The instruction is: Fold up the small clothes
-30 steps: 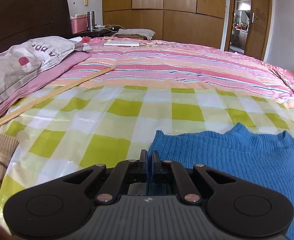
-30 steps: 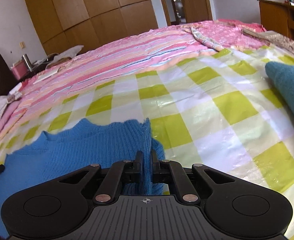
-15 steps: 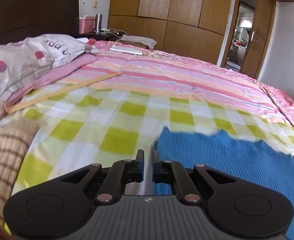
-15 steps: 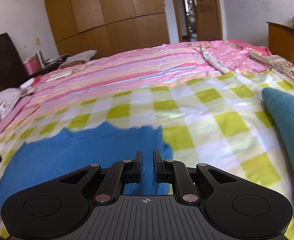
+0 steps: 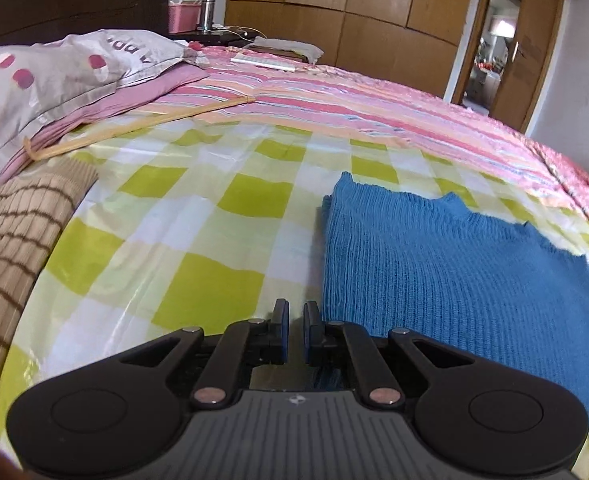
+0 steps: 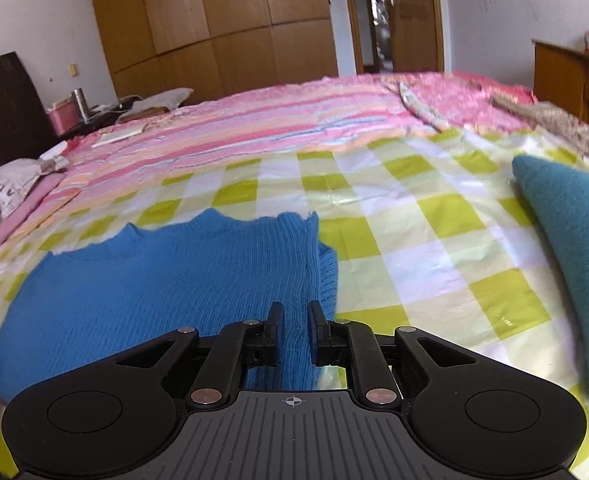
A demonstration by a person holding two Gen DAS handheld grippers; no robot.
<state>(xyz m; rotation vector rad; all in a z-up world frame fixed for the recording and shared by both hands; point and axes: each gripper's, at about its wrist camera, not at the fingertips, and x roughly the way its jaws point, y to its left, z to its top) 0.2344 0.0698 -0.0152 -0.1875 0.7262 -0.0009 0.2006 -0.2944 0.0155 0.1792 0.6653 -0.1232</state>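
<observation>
A blue sweater (image 5: 446,264) is seen spread flat on the green-checked sheet (image 5: 214,248) of a bed, its edge just right of the left gripper (image 5: 295,322), whose jaws stand slightly apart with nothing between them. Only the left view takes in a tan striped garment (image 5: 10,240) and a grey pillow (image 5: 54,76) printed with letters too distorted to be read. Only the right view takes in a teal garment (image 6: 574,248), while the right gripper (image 6: 294,322) is held slightly parted over the sweater, clamping nothing.
</observation>
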